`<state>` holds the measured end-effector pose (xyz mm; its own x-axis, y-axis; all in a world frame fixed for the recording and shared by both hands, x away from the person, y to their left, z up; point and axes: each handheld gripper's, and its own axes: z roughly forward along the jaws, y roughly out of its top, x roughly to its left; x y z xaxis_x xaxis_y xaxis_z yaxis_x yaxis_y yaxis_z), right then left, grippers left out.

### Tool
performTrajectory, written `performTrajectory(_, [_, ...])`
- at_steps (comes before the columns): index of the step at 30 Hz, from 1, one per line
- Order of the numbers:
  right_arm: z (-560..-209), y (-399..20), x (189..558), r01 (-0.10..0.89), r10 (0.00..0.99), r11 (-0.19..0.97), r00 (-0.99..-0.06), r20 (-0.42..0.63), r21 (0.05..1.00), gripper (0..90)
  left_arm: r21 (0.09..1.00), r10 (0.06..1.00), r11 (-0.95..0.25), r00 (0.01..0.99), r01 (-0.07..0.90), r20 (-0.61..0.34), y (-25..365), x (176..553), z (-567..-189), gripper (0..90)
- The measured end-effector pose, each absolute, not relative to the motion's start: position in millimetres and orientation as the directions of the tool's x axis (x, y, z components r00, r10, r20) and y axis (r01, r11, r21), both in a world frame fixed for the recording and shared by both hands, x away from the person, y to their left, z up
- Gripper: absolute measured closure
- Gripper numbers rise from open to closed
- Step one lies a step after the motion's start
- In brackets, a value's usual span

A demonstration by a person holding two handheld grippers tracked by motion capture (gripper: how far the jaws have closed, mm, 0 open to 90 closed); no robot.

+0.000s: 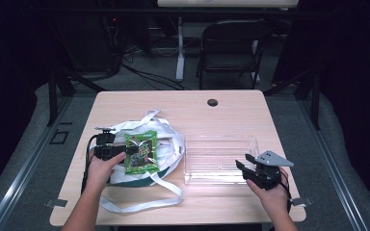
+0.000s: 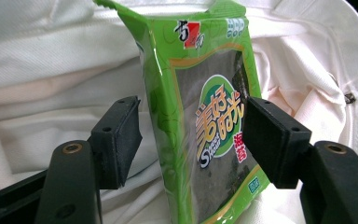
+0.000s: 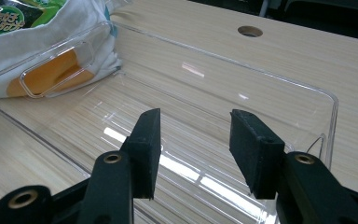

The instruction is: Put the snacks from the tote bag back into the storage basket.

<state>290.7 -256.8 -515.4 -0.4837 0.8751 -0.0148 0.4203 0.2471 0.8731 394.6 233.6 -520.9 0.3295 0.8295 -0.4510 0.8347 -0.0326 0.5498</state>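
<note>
A green seaweed snack packet [image 1: 142,152] lies on a white tote bag [image 1: 166,137] at the table's left. My left gripper [image 1: 126,151] reaches it from the left. In the left gripper view the packet [image 2: 205,121] stands tilted between the wide-set jaws. One pad [image 2: 265,140] sits at its right edge, and the other pad [image 2: 119,137] stays a sliver off its left side. A clear plastic tray [image 1: 220,144] sits to the right of the bag. My right gripper [image 1: 246,167] hovers over the tray's near right corner, open, with nothing between its pads [image 3: 149,149].
The bag's long straps [image 1: 147,202] trail toward the table's front edge. A round cable hole [image 1: 212,102] sits at the back of the table. A black chair [image 1: 231,48] stands beyond the table. Through the tray wall [image 3: 56,70] the bag shows.
</note>
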Motion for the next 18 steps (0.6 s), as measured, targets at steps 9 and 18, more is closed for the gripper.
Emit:
performTrajectory(9, [-515.0, -256.2, 289.9, 0.417, 0.874, 0.248, -0.486, -0.016, 0.875, 53.5, 0.518, 0.82, -0.04, 0.324, 0.854, -0.472, 231.5, 399.8, -527.2, 37.0])
performTrajectory(18, [-514.8, -256.4, 289.6, 0.412, 0.874, 0.246, -0.486, -0.017, 0.877, 53.5, 0.483, 0.808, -0.043, 0.315, 0.874, -0.498, 228.7, 405.2, -533.5, 37.1])
